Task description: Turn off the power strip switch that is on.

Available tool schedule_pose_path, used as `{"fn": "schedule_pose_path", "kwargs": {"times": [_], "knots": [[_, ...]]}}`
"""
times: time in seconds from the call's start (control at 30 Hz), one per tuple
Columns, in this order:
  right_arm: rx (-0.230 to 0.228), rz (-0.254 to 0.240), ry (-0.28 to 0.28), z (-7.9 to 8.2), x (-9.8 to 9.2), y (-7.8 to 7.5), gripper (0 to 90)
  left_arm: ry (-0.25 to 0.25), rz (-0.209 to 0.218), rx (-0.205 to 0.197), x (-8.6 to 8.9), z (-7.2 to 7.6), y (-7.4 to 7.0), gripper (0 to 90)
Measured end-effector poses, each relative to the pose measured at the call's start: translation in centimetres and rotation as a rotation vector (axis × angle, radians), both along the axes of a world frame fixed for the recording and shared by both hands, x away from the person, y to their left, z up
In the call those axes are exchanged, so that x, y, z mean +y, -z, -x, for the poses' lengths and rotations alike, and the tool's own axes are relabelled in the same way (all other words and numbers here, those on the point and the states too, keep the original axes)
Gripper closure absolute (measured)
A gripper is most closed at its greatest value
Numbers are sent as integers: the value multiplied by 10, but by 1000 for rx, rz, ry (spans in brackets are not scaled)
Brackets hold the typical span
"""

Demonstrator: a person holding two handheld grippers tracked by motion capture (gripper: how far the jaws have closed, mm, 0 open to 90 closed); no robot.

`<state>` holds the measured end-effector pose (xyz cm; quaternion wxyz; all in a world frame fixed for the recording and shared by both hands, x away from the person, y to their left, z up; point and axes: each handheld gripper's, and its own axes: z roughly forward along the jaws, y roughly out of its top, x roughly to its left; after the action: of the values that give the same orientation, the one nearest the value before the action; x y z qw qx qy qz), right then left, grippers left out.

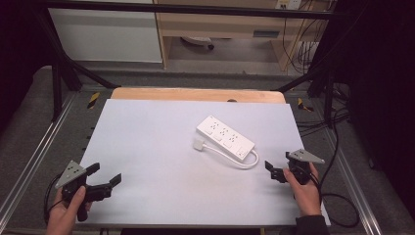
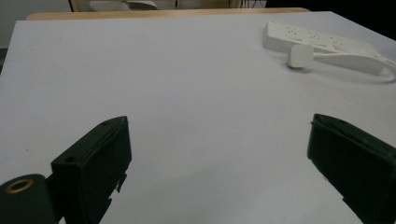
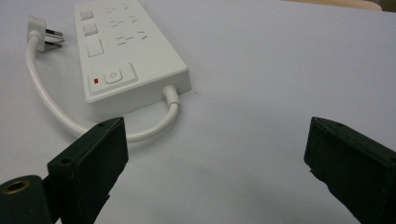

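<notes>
Power strip: we are looking at a white, flat, rectangular plastic power strip (image 1: 225, 137) lying on the pale grey table (image 1: 161, 161), right of centre and turned on a diagonal.
Cord: we are seeing its short white cable (image 3: 46, 100) leaving the end by the switch, looping along the near side and ending in a white plug (image 2: 299, 57) that is resting just beside the strip's long edge.
Left gripper: we are holding the left gripper (image 1: 103, 175) near the table's near left corner, well apart from the strip, its jaws spread wide with nothing between them.
Right gripper: we are keeping the right gripper (image 1: 270, 169) near the cable loop and the switch end, its jaws likewise released and empty.
Handling: we are judging the body stiff, fairly light and smooth enough to slip; the cable is looking springy and likely to drag the plug along.
Where to grip: we are favouring a pinch across the narrow width at the switch end, with the plug body as the second hold.
</notes>
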<state>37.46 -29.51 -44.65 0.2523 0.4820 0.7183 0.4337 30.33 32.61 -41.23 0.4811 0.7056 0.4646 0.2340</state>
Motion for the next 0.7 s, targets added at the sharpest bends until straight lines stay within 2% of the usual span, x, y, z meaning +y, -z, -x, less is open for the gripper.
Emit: {"fn": "schedule_pose_path", "kwargs": {"times": [0.23,0.7], "knots": [[18,-6,-13,-1,2,0,51,-2,-1,-1,0,1,0,62],[40,-25,14,0,1,-8,27,-2,-5,16,-3,-2,3,61]]}}
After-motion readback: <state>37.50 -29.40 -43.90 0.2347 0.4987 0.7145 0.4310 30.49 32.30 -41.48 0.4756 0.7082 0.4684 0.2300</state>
